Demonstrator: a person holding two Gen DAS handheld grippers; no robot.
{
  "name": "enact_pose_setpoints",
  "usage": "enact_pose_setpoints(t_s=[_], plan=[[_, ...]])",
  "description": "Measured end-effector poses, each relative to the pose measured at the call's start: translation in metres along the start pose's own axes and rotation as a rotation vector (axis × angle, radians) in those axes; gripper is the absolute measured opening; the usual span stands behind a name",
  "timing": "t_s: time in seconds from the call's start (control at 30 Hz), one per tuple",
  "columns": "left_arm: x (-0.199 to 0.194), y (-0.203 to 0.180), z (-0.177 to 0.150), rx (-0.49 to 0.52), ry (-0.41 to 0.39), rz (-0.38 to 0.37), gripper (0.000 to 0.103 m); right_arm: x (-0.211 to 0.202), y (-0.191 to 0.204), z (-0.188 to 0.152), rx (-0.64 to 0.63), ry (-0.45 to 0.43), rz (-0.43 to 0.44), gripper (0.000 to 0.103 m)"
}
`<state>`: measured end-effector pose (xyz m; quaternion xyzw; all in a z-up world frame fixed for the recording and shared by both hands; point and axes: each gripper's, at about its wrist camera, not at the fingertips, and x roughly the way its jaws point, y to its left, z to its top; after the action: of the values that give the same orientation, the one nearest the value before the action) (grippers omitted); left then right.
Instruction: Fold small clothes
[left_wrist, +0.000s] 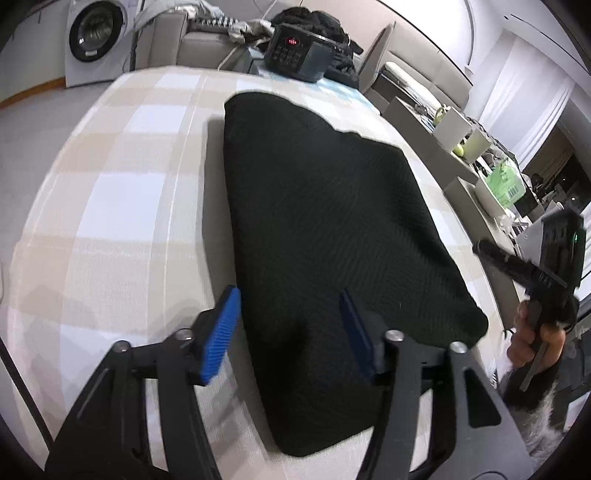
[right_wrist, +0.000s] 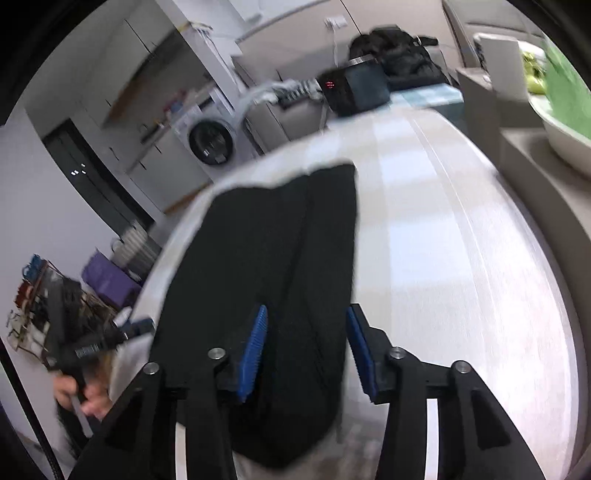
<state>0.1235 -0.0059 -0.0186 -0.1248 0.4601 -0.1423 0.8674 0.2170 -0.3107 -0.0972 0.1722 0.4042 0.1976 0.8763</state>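
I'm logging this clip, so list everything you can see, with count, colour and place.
black garment: one, black, folded flat on the table
tablecloth: one, beige and white check, covering the table
device with red display: one, dark, far end of the table
washing machine: one, white, beyond the table
green bag: one, green, on the side counter
left gripper: one, black with blue pads, open over the garment's near end
right gripper: one, black with blue pads, open over the garment's edge

black garment (right_wrist: 258, 258) motion-blurred, near end under gripper arms
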Motion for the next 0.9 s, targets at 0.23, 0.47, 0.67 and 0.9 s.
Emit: enact_pose_setpoints(t_s=[0.23,0.47,0.67,0.9], plan=[[0.007,0.002,0.026,-0.004,-0.033,0.035,0.089,0.089,0.018,0.057,-0.032,0.054,0.033,0.051],[0.013,0.012,0.043,-0.017,-0.068,0.073,0.102,0.117,0.031,0.075,-0.161,0.069,-0.007,0.009],[0.030,0.021,0.052,-0.029,-0.046,0.068,0.102,0.150,-0.001,0.085,-0.145,0.159,-0.205,0.016],[0.050,0.028,0.056,-0.036,-0.014,0.062,0.102,0.158,-0.043,0.094,-0.002,0.086,-0.116,0.064]])
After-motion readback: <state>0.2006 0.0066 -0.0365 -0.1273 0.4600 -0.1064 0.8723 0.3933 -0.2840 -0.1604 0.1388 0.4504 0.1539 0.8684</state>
